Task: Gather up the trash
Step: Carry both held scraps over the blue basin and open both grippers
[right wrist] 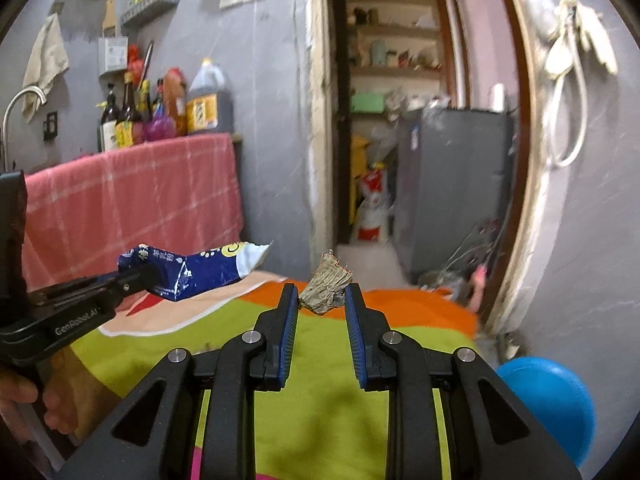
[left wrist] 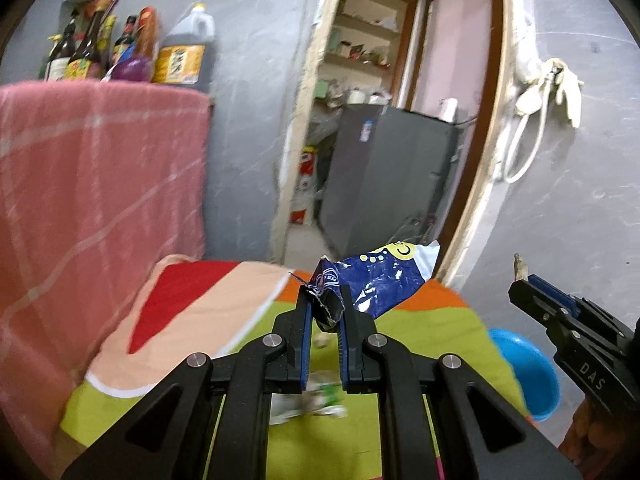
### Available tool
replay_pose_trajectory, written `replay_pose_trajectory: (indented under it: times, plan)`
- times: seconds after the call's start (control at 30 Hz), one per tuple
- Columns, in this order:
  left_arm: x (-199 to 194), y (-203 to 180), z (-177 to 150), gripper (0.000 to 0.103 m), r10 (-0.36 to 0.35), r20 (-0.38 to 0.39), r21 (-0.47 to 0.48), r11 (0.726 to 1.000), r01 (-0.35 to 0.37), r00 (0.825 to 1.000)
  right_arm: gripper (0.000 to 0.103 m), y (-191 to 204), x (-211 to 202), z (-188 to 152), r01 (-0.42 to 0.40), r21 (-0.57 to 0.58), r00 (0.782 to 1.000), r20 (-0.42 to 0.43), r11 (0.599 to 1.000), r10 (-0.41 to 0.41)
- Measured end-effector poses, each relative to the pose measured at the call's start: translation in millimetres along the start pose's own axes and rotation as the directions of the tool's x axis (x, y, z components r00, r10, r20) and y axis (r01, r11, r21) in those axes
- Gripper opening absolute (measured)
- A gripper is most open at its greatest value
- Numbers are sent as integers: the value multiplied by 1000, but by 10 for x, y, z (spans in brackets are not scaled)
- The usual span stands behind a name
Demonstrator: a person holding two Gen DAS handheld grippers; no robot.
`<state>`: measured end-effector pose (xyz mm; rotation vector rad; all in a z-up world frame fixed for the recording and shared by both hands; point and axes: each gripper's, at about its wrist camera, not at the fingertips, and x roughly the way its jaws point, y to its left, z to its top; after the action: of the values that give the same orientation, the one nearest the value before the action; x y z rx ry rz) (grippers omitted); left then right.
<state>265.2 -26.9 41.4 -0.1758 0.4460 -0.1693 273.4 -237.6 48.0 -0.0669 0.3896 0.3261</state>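
Observation:
My left gripper (left wrist: 325, 300) is shut on the crumpled end of a blue snack bag (left wrist: 380, 280), held up above the bright cloth; from the right wrist the same bag (right wrist: 200, 270) sticks out of that gripper (right wrist: 140, 276) at the left. My right gripper (right wrist: 321, 294) is shut on a dry brownish scrap (right wrist: 325, 289), pinched at its fingertips. The same scrap (left wrist: 519, 268) pokes up from the right gripper (left wrist: 524, 280) at the right edge of the left wrist view. A white-and-green wrapper (left wrist: 316, 400) lies blurred on the cloth below the left fingers.
A green, orange and red cloth (right wrist: 320, 400) covers the surface below. A blue plastic basin (right wrist: 556, 404) sits low at the right. A pink checked towel (left wrist: 92, 200) hangs at the left under bottles (left wrist: 132, 52). An open doorway (right wrist: 400, 120) with a grey cabinet is ahead.

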Motion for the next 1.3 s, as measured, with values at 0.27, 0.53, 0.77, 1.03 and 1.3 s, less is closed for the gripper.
replay_pose_trajectory:
  times: [0.27, 0.53, 0.77, 1.03, 1.3]
  plan:
    - [39, -772, 47, 9, -119, 42, 51, 992, 117, 992, 22, -459, -514, 6, 150, -4, 985, 85, 989, -149]
    - [280, -1666, -111, 9, -237, 23, 80, 969, 234, 971, 22, -1202, -927, -202, 299, 44, 950, 84, 953, -302]
    - [539, -2341, -291, 9, -305, -8, 118, 945, 304, 952, 22, -1773, -1151, -460, 399, 94, 911, 72, 912, -406]
    - [919, -2827, -509, 9, -300, -119, 163, 934, 317, 946, 22, -2219, -1095, -798, 433, 159, 898, 9, 887, -439]
    - [1323, -2954, -761, 9, -258, -241, 160, 940, 301, 935, 22, -2458, -820, -1083, 417, 207, 909, -70, 885, -411]
